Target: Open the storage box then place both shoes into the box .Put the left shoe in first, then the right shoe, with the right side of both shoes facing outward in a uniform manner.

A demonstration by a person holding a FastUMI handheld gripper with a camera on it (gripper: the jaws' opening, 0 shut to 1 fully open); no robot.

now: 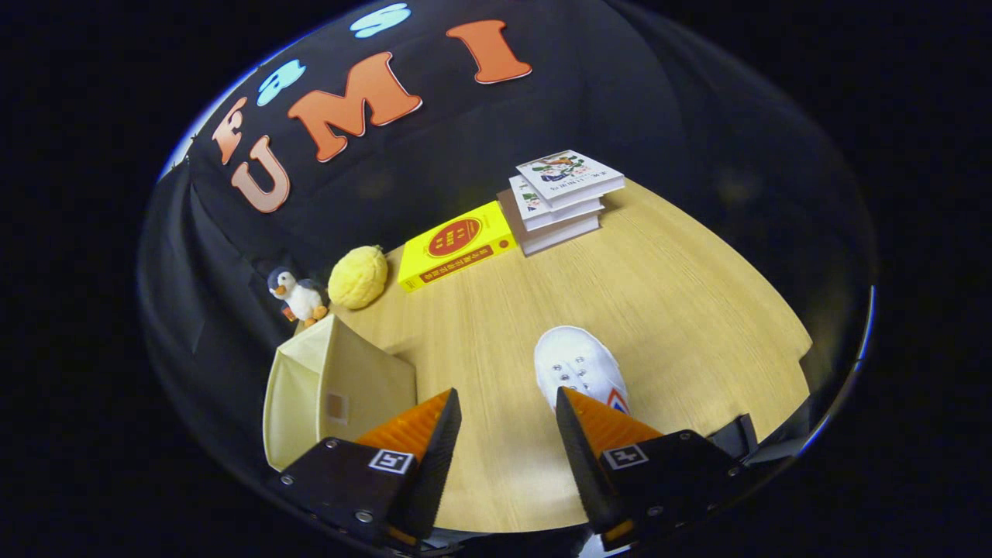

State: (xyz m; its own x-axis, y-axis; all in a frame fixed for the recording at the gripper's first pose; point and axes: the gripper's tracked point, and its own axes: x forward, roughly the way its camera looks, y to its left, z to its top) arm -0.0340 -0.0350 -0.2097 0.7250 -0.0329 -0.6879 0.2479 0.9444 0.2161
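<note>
Wooden table (666, 287) is seen against black cloth. Gripper (508, 411) fingers are held apart, nothing between them. White shoe (577, 364) lies just ahead of the right finger, partly covered by its tip. Cream storage box (333, 387) sits left of the shoe. Beyond the shoe: yellow book (457, 242), book stack (562, 201), yellow ball (358, 277), penguin toy (297, 294).

On the wooden surface (659, 294), a stack of books (562, 200) sits toward 12 o'clock, a yellow book (456, 244) just beside it at 11 o'clock, then a yellow plush ball (358, 276) and a toy penguin (297, 295) at 10 o'clock
</note>
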